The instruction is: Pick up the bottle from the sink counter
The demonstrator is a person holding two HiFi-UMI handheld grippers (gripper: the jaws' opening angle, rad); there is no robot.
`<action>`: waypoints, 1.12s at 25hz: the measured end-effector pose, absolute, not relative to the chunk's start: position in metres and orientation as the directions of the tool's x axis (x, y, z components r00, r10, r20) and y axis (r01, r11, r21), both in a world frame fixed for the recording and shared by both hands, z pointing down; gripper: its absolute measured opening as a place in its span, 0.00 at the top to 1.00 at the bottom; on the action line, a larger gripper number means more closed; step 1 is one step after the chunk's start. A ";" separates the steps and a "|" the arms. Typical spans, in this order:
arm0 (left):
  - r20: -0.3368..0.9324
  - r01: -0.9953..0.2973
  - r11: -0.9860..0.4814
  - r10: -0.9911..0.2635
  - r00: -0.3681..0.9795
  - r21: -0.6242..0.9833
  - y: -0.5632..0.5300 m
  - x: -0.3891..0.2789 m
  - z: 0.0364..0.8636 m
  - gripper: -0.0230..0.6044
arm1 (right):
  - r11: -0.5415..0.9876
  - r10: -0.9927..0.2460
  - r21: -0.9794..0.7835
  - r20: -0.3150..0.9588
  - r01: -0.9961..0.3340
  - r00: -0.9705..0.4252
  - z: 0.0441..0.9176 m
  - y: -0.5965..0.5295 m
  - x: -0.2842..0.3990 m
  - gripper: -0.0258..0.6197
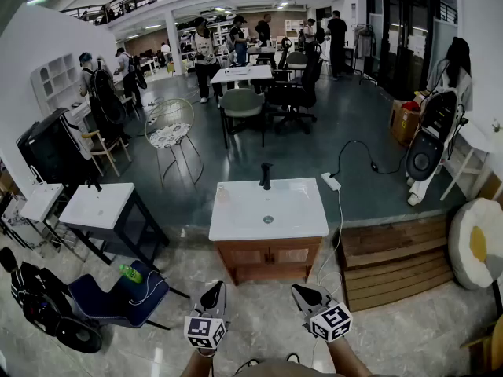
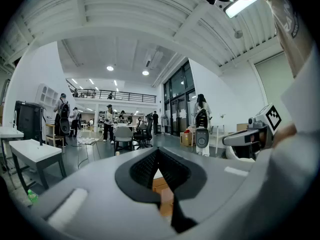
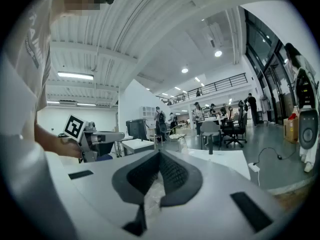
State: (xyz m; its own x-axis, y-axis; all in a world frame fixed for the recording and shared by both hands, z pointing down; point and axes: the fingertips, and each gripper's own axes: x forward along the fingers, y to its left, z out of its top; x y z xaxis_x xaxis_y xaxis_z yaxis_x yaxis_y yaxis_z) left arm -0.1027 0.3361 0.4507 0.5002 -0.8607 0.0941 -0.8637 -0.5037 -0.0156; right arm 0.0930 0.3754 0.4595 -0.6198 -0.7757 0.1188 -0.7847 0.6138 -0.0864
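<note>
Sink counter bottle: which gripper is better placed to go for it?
Left, probably. The small pale bottle stands at the left rear of the counter, on the side of the left gripper rather than the right gripper. Both are shut, empty and short of the counter, so the edge is slight.

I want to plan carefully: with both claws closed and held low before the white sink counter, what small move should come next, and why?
Probably open the left claw: it and the right claw are shut and empty. The white-topped wooden sink counter shows only a black faucet; a green bottle lies on the blue chair at left.
</note>
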 end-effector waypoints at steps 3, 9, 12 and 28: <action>0.086 -0.869 -0.493 -0.868 0.490 -0.026 0.334 -0.109 0.449 0.95 | 0.622 -0.774 -0.068 0.102 -0.780 -0.625 0.454 0.369 0.087 0.94; 0.087 -0.869 -0.494 -0.867 0.490 -0.025 0.336 -0.118 0.448 0.95 | 0.621 -0.776 -0.058 0.099 -0.782 -0.623 0.445 0.364 0.083 0.94; 0.066 -0.866 -0.499 -0.865 0.497 -0.036 0.331 -0.120 0.437 0.95 | 0.614 -0.785 -0.040 0.075 -0.788 -0.615 0.433 0.360 0.081 0.94; 0.112 -0.829 -0.559 -0.823 0.557 0.019 0.296 -0.143 0.472 0.95 | 0.540 -0.828 -0.071 0.136 -0.839 -0.545 0.466 0.339 0.051 0.94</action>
State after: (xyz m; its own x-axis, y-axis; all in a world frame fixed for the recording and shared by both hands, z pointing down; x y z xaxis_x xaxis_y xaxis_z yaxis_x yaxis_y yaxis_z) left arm -0.1426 0.2958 0.4721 0.5571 -0.8228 0.1124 -0.8291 -0.5588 0.0188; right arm 0.0510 0.3392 0.4663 -0.5446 -0.8276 0.1361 -0.8386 0.5401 -0.0713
